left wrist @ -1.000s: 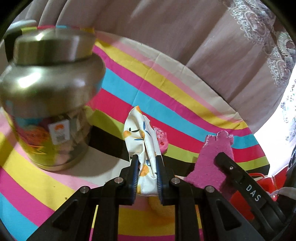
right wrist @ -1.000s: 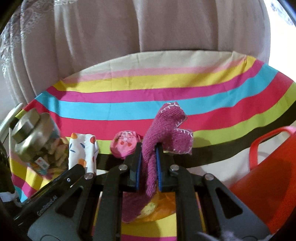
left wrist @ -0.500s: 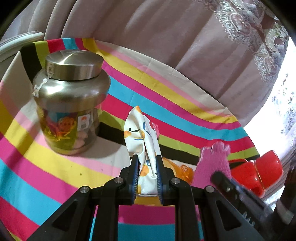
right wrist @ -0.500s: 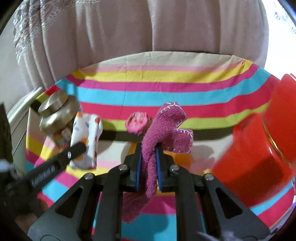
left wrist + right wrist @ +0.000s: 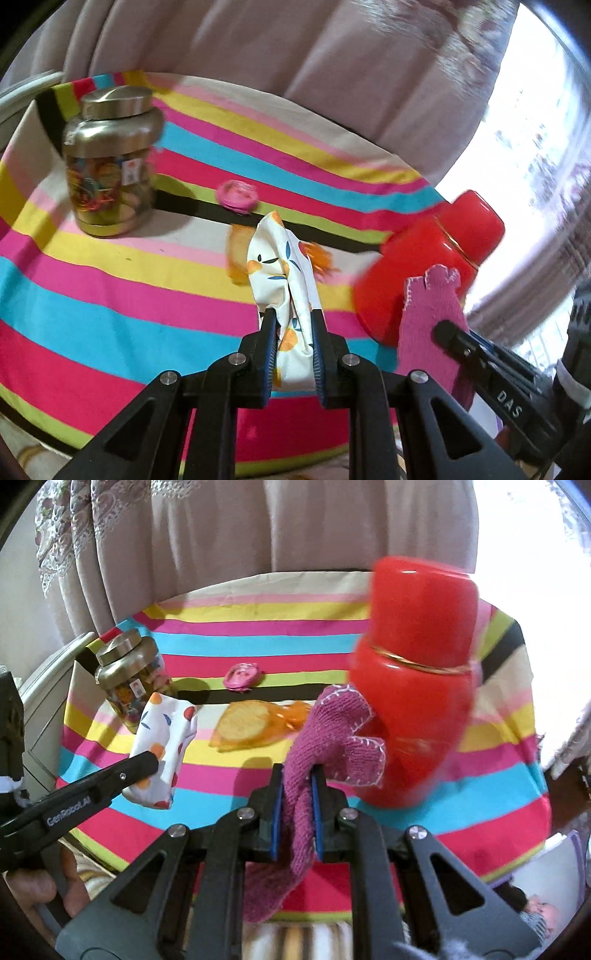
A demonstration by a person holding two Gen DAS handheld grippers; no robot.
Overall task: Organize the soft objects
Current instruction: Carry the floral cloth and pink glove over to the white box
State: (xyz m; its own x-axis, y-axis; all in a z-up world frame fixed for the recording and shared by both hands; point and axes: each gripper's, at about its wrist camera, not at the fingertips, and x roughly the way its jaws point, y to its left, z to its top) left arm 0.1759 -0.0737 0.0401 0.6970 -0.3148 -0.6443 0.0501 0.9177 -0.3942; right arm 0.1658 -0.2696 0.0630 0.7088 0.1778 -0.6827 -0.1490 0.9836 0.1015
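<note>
Left gripper [image 5: 293, 350] clamped on the white printed cloth [image 5: 284, 273], held up off the striped tablecloth [image 5: 110, 295]. Right gripper [image 5: 297, 812] clamped on the magenta knit glove [image 5: 332, 731], just left of the red jug [image 5: 417, 679]. Orange pouch [image 5: 251, 723] lies ahead, between both.

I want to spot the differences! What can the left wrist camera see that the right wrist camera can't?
Only the left wrist view shows the left gripper head-on, clamped on the white patterned cloth.

Only the right wrist view shows the right gripper head-on, pinching the purple knitted mitten, plus a hand at the lower left.

Both show the metal-lidded jar, pink rosette, orange pouch, red container and striped tablecloth.
</note>
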